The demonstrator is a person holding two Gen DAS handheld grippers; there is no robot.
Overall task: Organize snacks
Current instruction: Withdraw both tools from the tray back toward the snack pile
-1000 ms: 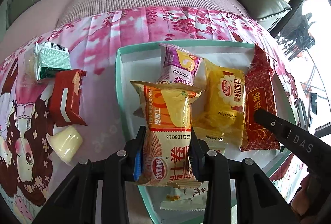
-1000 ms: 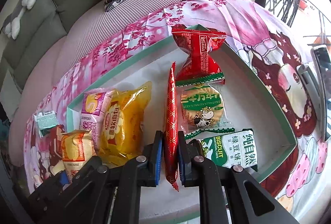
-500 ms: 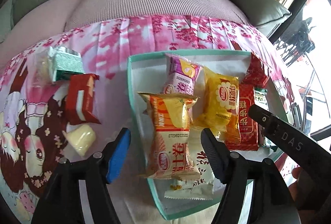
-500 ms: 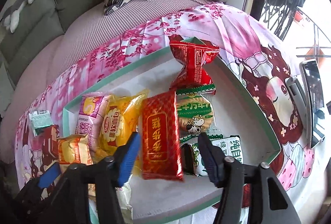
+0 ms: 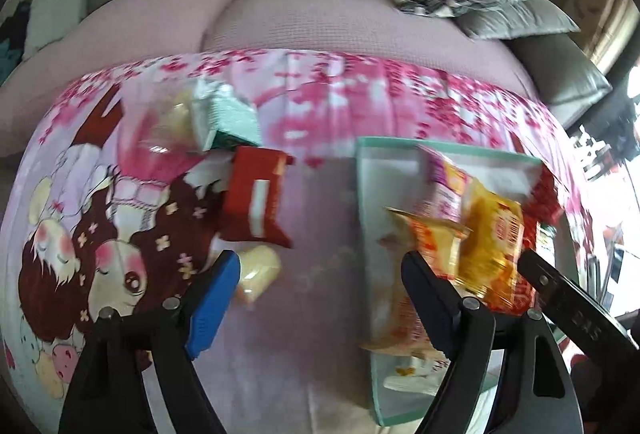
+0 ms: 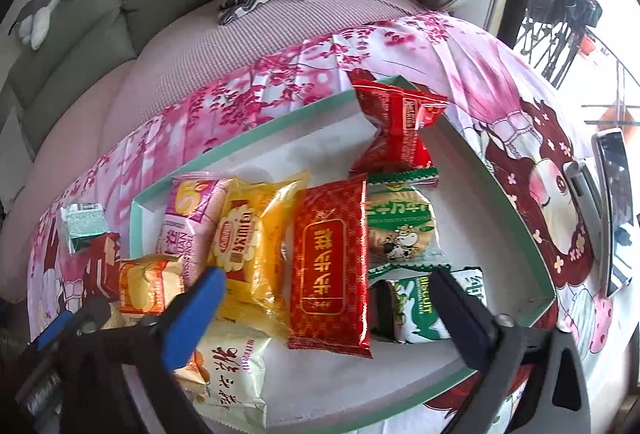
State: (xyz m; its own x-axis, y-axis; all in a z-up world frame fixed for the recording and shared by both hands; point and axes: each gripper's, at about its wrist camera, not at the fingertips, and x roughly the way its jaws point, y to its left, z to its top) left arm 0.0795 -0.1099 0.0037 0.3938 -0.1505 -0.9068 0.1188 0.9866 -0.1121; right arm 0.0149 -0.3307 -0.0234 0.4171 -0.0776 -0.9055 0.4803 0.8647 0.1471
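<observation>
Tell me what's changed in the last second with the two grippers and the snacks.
Both let go. The right gripper released the red packet, now flat in the tray; its jaws are opening. The left gripper dropped the orange packet and swung left, also opening. Other snacks unmoved.

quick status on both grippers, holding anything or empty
left gripper: jaws opening, nothing between them.
right gripper: jaws opening, red packet lies flat in the tray, let go.
</observation>
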